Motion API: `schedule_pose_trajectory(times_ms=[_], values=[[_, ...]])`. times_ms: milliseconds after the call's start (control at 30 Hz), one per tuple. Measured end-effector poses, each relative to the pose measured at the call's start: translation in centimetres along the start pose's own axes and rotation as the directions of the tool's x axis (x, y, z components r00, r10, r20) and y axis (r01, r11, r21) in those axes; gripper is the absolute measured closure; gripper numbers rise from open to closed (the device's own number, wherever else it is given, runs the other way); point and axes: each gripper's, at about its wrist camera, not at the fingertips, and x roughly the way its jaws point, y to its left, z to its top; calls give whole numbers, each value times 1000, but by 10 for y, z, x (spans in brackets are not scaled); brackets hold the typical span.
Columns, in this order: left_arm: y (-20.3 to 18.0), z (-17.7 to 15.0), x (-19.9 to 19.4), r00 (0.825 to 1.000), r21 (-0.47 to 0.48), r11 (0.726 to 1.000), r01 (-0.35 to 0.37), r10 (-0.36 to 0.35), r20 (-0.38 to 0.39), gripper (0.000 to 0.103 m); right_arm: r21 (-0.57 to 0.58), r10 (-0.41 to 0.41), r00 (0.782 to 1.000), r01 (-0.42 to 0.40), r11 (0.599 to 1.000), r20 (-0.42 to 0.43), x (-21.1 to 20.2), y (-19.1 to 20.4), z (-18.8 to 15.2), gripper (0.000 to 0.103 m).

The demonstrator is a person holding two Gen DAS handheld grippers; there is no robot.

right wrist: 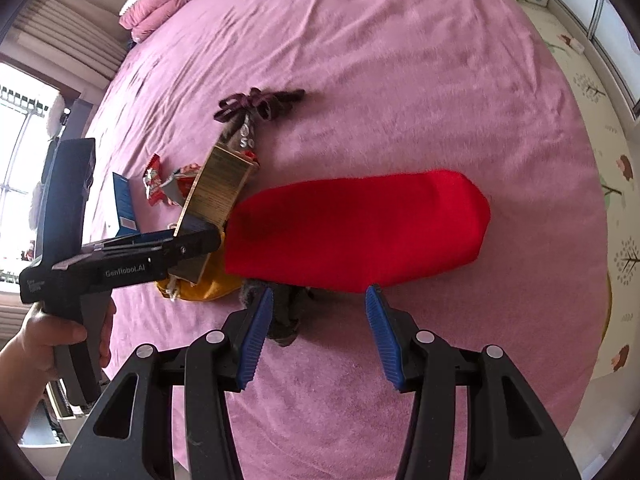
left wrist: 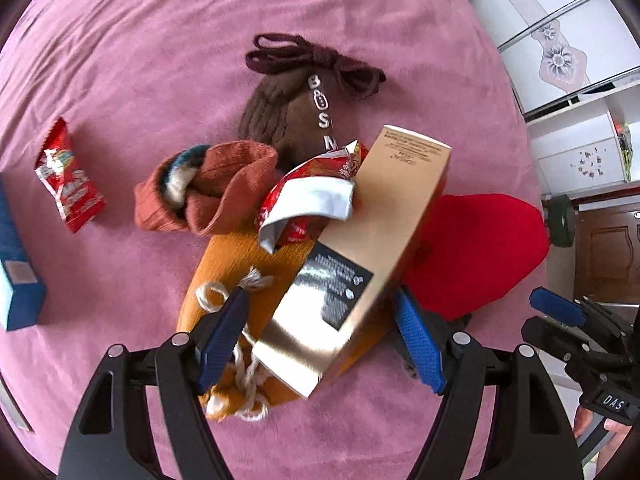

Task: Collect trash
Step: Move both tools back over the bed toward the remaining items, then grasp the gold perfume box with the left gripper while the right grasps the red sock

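On the pink bed (left wrist: pixel 120 60), going from left to right, a blue box (left wrist: pixel 18 272) lay at the 9 o'clock edge of the left wrist view, and just beside it a red snack wrapper (left wrist: pixel 68 180) lay alone on the cover. In the middle was a heap of knitted things: a rust-coloured sock (left wrist: pixel 208 192), a brown hat (left wrist: pixel 288 116) and an orange hat (left wrist: pixel 224 268). On this heap rested a torn red wrapper (left wrist: pixel 308 196) and a long gold box (left wrist: pixel 360 252). The left tool (left wrist: pixel 320 336) had its jaws spread on both sides of the lower end of the gold box, and the pads seemed not to press on it yet. At 3 o'clock lay a red hat (left wrist: pixel 480 248). The right tool (right wrist: pixel 316 332) was also spread and empty, above the near edge of the red hat. As far as I could judge, the task was near its beginning: all four pieces of trash were on the bed, none was held, and no bin was visible.
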Motion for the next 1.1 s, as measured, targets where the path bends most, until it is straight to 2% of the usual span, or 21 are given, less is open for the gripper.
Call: schedule_pose_trajectory(times_ms=[133,167,200,300,400,567,667,800,833,900,933,967,1000,1033,1100], values=[[-2,5,8,1000,-5,1000,16,-16,-16,31,53,9,1000,-8,999,-17,5,-11,-3,53],[-2,6,8,1000,-5,1000,15,-15,-14,36,69,10,1000,-9,998,-19,6,-15,-3,53],[-4,6,9,1000,-7,1000,7,-7,-15,45,93,16,1000,-14,996,-25,8,-20,-5,52],[-11,9,10,1000,-8,1000,-11,10,-14,57,132,24,999,-20,991,-30,10,-29,-6,52],[-18,10,9,1000,-8,1000,-20,20,1,60,143,19,999,-13,990,-35,12,-36,-4,47],[-23,6,4,1000,-18,1000,7,-7,19,62,209,48,999,-42,977,-26,16,-53,1,42],[-24,3,-2,999,-31,999,29,-28,25,62,281,88,995,-74,957,-40,27,-65,6,39],[-21,-1,-4,998,-42,998,44,-43,35,63,399,144,988,-112,910,-52,41,-82,12,39],[-18,-4,-6,998,-41,998,46,-44,37,63,419,144,988,-109,902,-52,43,-85,13,40],[-18,-6,-8,998,-39,998,52,-51,44,64,458,156,987,-123,881,-34,44,-89,14,54],[-19,-6,-11,997,-36,998,55,-53,49,64,462,163,986,-131,877,-29,43,-90,16,72],[-19,-6,-13,997,-35,998,57,-55,53,64,455,157,987,-125,882,-33,42,-89,17,81],[-21,-7,-16,997,-34,998,61,-59,59,64,441,140,990,-112,890,-31,39,-87,19,84],[-22,-9,-19,996,-35,997,63,-60,63,64,429,130,991,-106,897,-26,36,-85,19,94],[-22,-12,-26,995,-36,997,70,-68,71,64,395,110,994,-94,914,-17,27,-80,19,97]])
